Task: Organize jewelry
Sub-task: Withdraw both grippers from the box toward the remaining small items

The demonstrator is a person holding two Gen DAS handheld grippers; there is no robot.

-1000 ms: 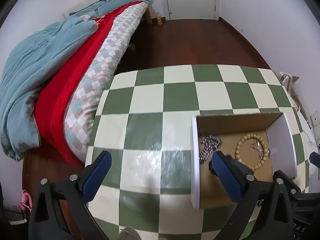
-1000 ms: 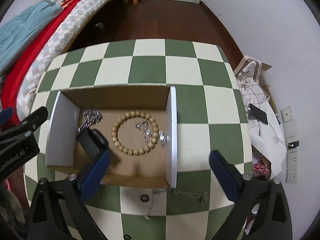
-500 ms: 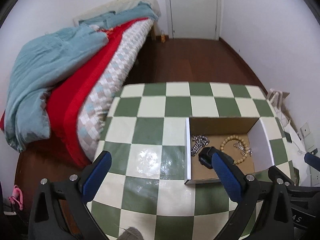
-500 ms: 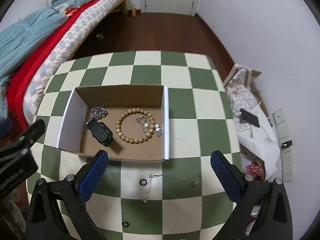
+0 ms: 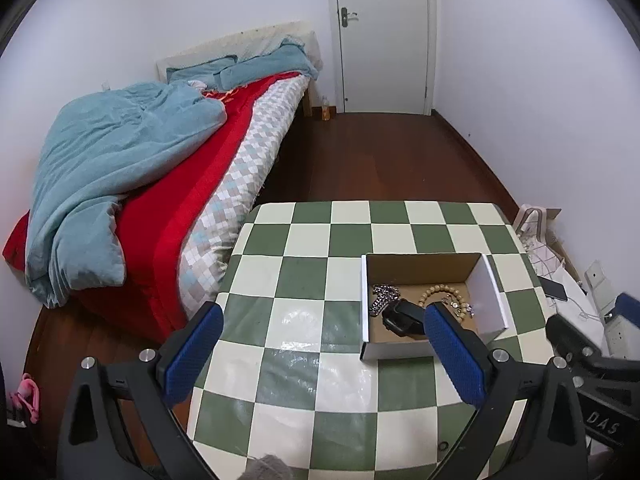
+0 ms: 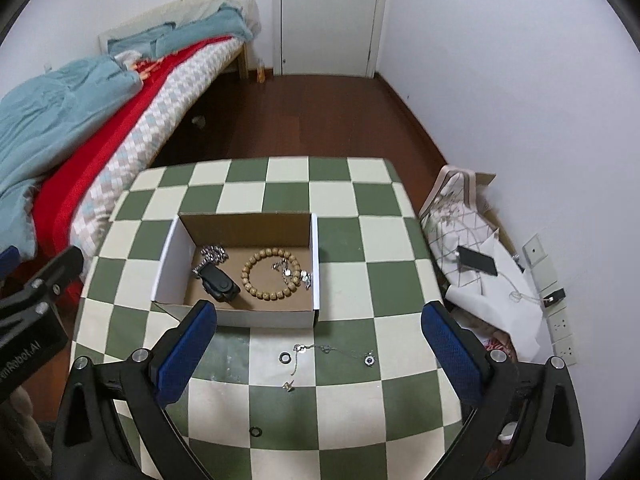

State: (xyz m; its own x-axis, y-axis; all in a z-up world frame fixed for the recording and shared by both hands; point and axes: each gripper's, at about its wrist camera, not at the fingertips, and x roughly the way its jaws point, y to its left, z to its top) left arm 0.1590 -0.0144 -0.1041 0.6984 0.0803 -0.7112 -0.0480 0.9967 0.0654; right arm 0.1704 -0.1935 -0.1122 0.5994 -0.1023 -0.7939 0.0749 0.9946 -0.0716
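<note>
An open cardboard box (image 6: 316, 264) (image 5: 488, 292) stands on the green-and-white checked table. In it lie a wooden bead bracelet (image 6: 268, 274) (image 5: 438, 292), a silver chain (image 6: 214, 254) (image 5: 384, 298), a black watch-like item (image 6: 218, 282) (image 5: 402, 318) and small silver pieces (image 6: 296, 272). On the table in front of the box lie a thin silver necklace (image 6: 332, 350), a dark ring (image 6: 285, 358), another ring (image 6: 255, 432) and a small charm (image 6: 288, 386). My left gripper (image 5: 320, 354) and right gripper (image 6: 320, 354) are both open, empty and raised above the table.
A bed (image 5: 224, 184) with red and blue bedding stands left of the table. A bag (image 6: 452, 216), papers and a phone (image 6: 478, 260) lie on the floor to the right, by wall sockets. A door (image 6: 328, 16) is at the far end.
Both grippers have risen and pulled back from the box; the table and room show from higher up. The black item now lies in the box. Both grippers stay open.
</note>
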